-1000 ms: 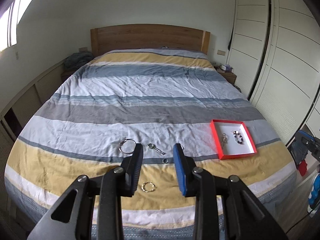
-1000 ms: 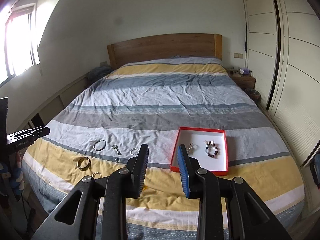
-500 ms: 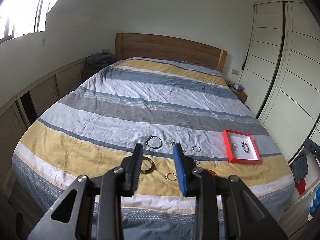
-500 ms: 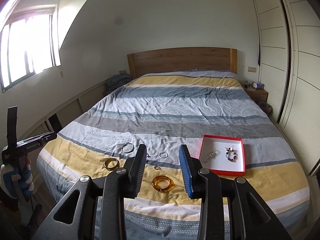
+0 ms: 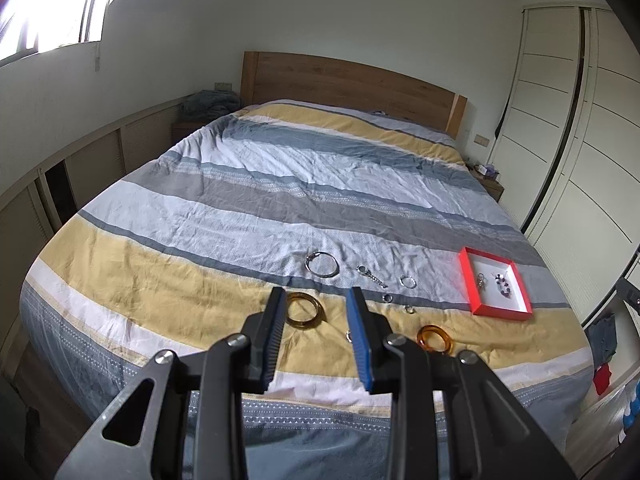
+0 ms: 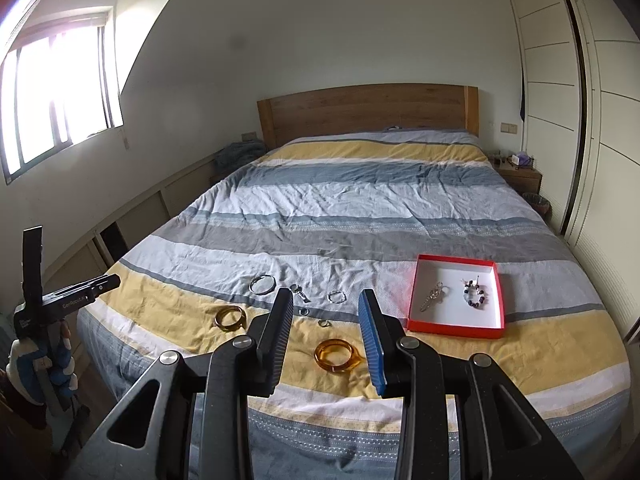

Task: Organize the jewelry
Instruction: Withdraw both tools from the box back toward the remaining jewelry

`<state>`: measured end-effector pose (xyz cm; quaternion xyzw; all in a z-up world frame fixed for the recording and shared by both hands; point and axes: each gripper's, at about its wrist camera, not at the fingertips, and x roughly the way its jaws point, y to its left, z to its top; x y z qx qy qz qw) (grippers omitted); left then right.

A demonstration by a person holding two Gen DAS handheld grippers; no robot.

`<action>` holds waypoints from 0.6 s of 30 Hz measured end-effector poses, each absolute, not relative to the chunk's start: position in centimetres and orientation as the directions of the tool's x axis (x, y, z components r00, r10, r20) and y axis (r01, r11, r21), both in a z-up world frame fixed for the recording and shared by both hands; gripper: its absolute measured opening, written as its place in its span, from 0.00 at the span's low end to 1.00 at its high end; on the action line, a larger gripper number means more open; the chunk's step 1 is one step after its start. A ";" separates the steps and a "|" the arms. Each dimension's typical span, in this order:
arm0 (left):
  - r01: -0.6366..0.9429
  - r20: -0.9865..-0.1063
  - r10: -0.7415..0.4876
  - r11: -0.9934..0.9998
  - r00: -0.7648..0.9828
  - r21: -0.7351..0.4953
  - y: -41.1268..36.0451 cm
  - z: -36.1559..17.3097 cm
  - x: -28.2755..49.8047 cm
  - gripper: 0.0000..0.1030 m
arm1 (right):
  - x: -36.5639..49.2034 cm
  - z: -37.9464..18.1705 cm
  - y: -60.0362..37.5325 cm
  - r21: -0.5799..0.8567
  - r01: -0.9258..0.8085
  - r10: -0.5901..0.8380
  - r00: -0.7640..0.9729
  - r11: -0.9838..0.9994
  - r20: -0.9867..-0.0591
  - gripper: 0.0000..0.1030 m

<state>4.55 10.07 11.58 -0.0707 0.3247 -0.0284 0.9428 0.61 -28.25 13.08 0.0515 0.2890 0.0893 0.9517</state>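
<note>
Striped bedspread (image 5: 248, 200) with scattered jewelry and a red box (image 5: 467, 280) serving as landmark. The red box, white inside, lies on the bedspread toward the wardrobe doors (image 5: 580, 128); within it rest a silver chain piece (image 6: 433, 296) and a dark beaded bracelet (image 6: 475, 294), apart from each other. Well to the window side of the box, on the white stripe, lie a large silver bangle (image 5: 322, 264), a chain-link piece (image 5: 371, 275) and a small silver hoop (image 5: 408, 281) nearest the box of the three. Nearer the foot of the bed than the box, on the yellow stripe, lie two amber bangles: one (image 6: 337, 355) close to the box's near corner, the other (image 6: 231, 318) far from it, beside the silver bangle. Two small rings (image 6: 303, 311) (image 6: 323, 323) sit between the amber bangles. The left gripper (image 5: 316, 312) hovers above the foot of the bed, jaws moderately apart and empty, the farther amber bangle partly hidden behind its black pad. The right gripper (image 6: 326, 316), jaws likewise parted with nothing between them, frames the nearer amber bangle and the rings without touching them. A gloved hand (image 6: 44, 356) carrying the left gripper shows at the far window side. Wooden headboard (image 6: 368, 114) and nightstand (image 6: 518, 174) stand beyond the box.
</note>
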 end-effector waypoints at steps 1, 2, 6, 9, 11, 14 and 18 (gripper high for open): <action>0.004 -0.611 -0.100 0.988 0.785 -0.156 10.2 11.2 4.7 0.29 | 0.8 12.8 -28.3 0.151 -0.138 0.199 0.813 0.979 -0.547 0.33; -0.001 -0.615 -0.101 0.987 0.782 -0.162 10.4 10.8 4.8 0.29 | 0.9 12.5 -28.3 0.151 -0.136 0.197 0.810 0.979 -0.552 0.33; -0.027 -0.629 -0.083 0.986 0.773 -0.164 10.8 9.5 5.4 0.29 | 1.5 11.4 -28.1 0.152 -0.127 0.192 0.798 0.980 -0.571 0.33; -0.043 -0.641 -0.074 0.985 0.764 -0.165 11.2 8.4 6.0 0.29 | 2.1 10.6 -28.2 0.166 -0.121 0.196 0.789 0.979 -0.582 0.33; -0.051 -0.652 -0.070 0.985 0.755 -0.164 11.3 7.7 6.4 0.29 | 2.6 9.9 -28.2 0.172 -0.118 0.198 0.781 0.978 -0.592 0.33; -0.055 -0.672 -0.065 0.986 0.738 -0.155 11.2 6.4 7.0 0.29 | 3.3 8.9 -28.1 0.179 -0.113 0.200 0.769 0.977 -0.607 0.33; -0.055 -0.693 -0.050 0.990 0.719 -0.128 10.7 4.7 7.8 0.29 | 4.4 7.2 -27.8 0.184 -0.104 0.199 0.750 0.977 -0.631 0.33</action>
